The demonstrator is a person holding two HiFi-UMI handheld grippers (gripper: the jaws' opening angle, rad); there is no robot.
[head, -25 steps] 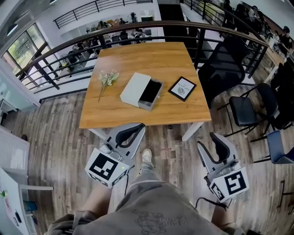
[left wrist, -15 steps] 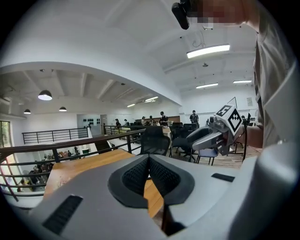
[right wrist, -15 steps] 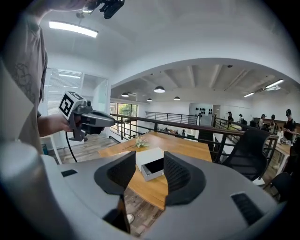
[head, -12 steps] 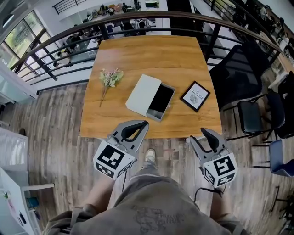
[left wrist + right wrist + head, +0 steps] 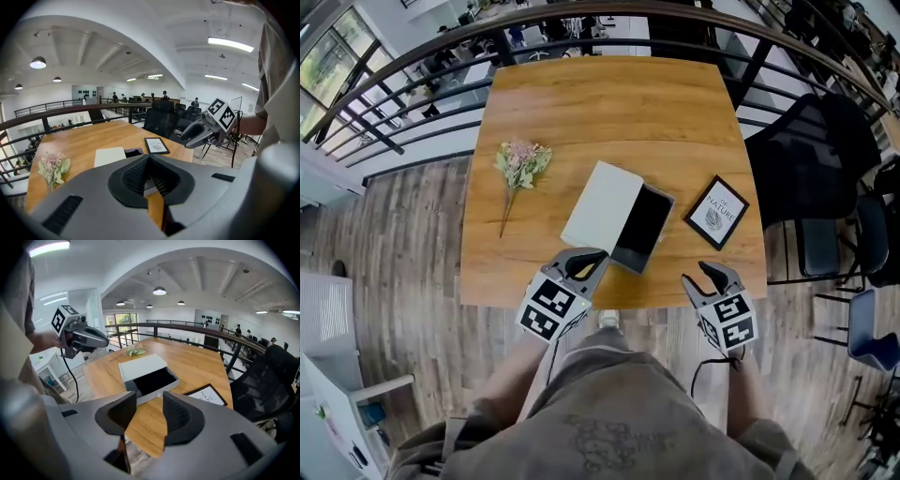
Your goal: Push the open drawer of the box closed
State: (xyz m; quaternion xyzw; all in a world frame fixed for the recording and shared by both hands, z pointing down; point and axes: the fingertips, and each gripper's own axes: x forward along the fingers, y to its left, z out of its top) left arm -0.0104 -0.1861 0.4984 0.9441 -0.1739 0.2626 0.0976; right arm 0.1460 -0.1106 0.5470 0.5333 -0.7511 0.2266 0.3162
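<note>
A white box (image 5: 602,206) lies in the middle of the wooden table (image 5: 609,103). Its dark drawer (image 5: 643,228) is pulled out toward the near right edge. In the right gripper view the open drawer (image 5: 152,379) lies just beyond the jaws. My left gripper (image 5: 586,263) hangs at the table's near edge, close to the drawer's front left corner, with its tips together and nothing held. My right gripper (image 5: 711,277) is right of the drawer, over the table edge. Its jaws stand apart, are closing slightly, and hold nothing.
A sprig of dried flowers (image 5: 517,164) lies left of the box. A black-framed card (image 5: 717,213) lies to the right of the drawer. Black chairs (image 5: 811,141) stand right of the table, and a railing (image 5: 412,98) runs behind it. Wooden floor lies below.
Both grippers have come forward from over the floor to the table's near edge. The table and box now sit closer in the head view.
</note>
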